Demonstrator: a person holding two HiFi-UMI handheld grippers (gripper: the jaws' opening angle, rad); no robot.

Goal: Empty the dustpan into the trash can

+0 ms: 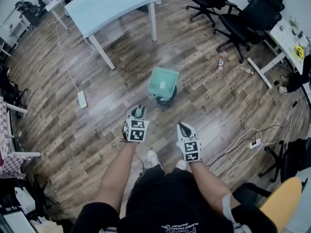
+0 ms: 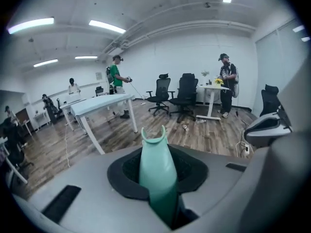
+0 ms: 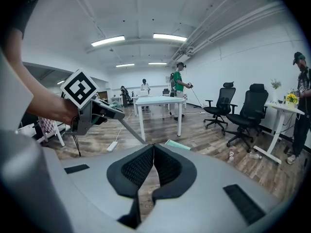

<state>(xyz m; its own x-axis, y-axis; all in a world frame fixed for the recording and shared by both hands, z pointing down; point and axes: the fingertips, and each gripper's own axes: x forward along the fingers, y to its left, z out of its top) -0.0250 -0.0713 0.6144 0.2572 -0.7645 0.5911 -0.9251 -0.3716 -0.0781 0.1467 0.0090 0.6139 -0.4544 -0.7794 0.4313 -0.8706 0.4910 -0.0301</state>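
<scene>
The mint-green dustpan (image 1: pixel 163 80) hangs tipped over a small dark round trash can (image 1: pixel 166 99) on the wood floor. Its green handle (image 2: pixel 157 169) runs back between the jaws of my left gripper (image 1: pixel 139 112), which is shut on it. In the left gripper view the handle stands upright in my left gripper (image 2: pixel 158 178) and its forked end points at the room. My right gripper (image 1: pixel 183 127) hovers beside the left, pads touching and nothing between them. The right gripper view shows its closed tips (image 3: pixel 153 148), the left gripper (image 3: pixel 92 111) at the left and an edge of the dustpan (image 3: pixel 178 145).
A white table (image 1: pixel 109 4) stands behind the trash can, and black office chairs (image 1: pixel 248 16) at the back right. A power strip (image 1: pixel 82 99), a bottle (image 1: pixel 220 63) and cables (image 1: pixel 252 142) lie on the floor. People (image 2: pixel 115 84) stand far across the room.
</scene>
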